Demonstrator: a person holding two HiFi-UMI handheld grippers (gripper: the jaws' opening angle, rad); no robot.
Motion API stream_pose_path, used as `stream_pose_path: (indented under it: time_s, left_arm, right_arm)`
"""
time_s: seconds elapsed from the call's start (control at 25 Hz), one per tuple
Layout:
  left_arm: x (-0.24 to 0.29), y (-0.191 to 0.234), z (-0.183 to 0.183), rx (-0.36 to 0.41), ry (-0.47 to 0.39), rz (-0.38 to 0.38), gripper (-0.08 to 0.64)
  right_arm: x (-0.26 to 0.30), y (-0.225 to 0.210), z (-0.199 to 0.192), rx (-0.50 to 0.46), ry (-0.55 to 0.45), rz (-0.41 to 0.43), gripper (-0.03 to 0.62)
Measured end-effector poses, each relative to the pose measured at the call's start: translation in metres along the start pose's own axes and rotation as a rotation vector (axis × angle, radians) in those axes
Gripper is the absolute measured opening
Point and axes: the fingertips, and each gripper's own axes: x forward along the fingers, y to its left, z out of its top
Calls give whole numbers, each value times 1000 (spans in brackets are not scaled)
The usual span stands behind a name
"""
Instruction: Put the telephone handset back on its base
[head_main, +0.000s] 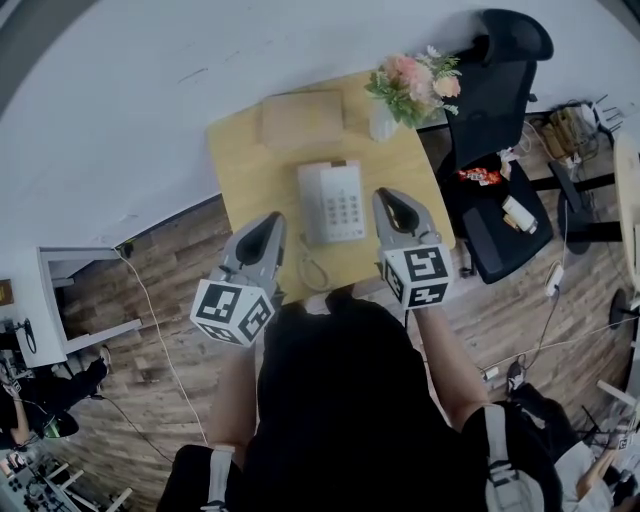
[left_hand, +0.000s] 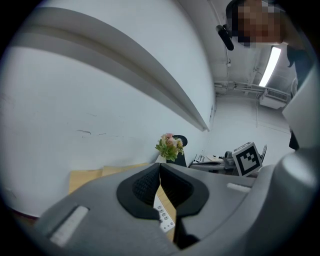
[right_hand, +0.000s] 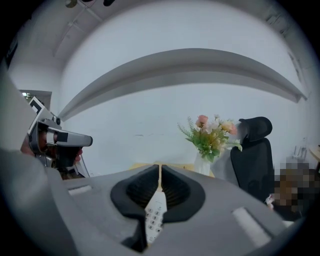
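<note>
Legible text: none. Telephone (head_main: 333, 203) keypad: rows of buttons, digits too small to read. Left gripper (head_main: 268, 225) and right gripper (head_main: 393, 198) cubes: black-and-white square coded markers only, no letters or numbers.

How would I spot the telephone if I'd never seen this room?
Find the small wooden table by the white wall. The telephone lies in its middle, in front of the brown box. It alone has rows of buttons and a curly cord; the box is plain and the flowers stand in a corner.
</note>
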Motion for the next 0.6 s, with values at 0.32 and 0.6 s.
stream_pose_path:
  time_s: [0.32,0.6]
  left_arm:
    - [-3,2,3,-3,-13,24,11]
    - [-4,2,4,-2,-16,29,11]
  right_arm:
    - [-8,3,24,-6,-60,41,5]
    - [-14,6,33,-9,-85,66,5]
